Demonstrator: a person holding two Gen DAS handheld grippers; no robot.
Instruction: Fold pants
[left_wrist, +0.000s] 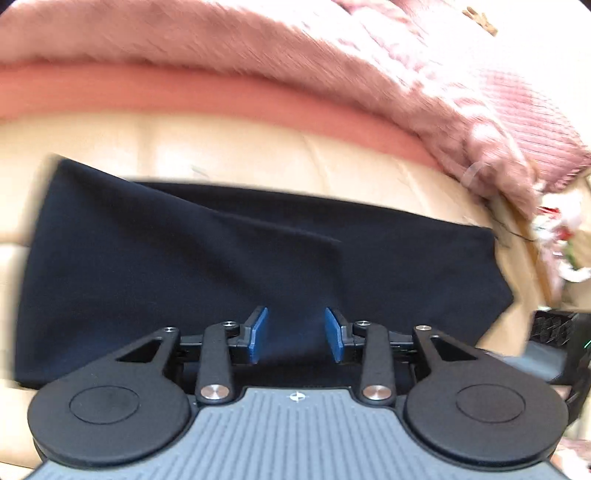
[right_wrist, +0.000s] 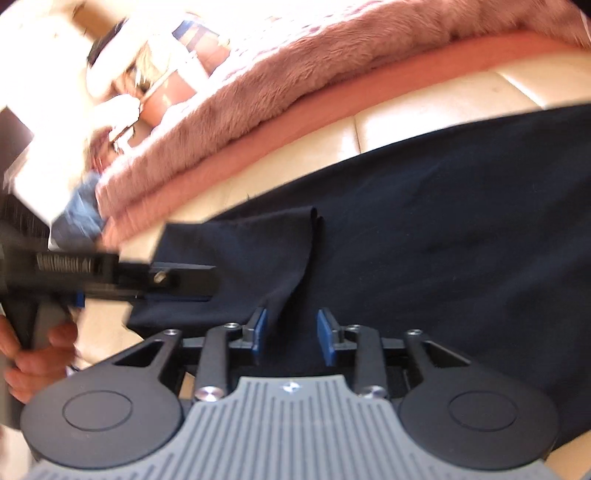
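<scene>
Blue pads face each other across a clear gap on the left tongs (left_wrist: 295, 334), which stand released above the near edge of the pants (left_wrist: 229, 258); dark cloth shows between the pads, but neither pad presses on it. The right tongs (right_wrist: 291, 334) are likewise released, their blue pads apart with dark fabric lying below and between them, untouched as far as the right wrist view shows. In that view the left tongs come in from the left as a black body just over the left end of the pants, gripped by a hand (right_wrist: 37, 350) at the near left edge. The pants are navy and lie flat in a long folded band across a cream cushioned surface (left_wrist: 240, 155), running left to right; in the right wrist view a doubled flap (right_wrist: 251, 251) sits on top near their left end, its folded edge ending just beyond the right tongs. In the left wrist view a soft crease runs slantwise across the cloth. Beyond the pants, on the far side, a pink furry blanket (left_wrist: 258, 48) lies along the cushioned surface over a smoother salmon layer (left_wrist: 184, 92). Farther off, at the edges of both views, the room is overexposed and blurred.
</scene>
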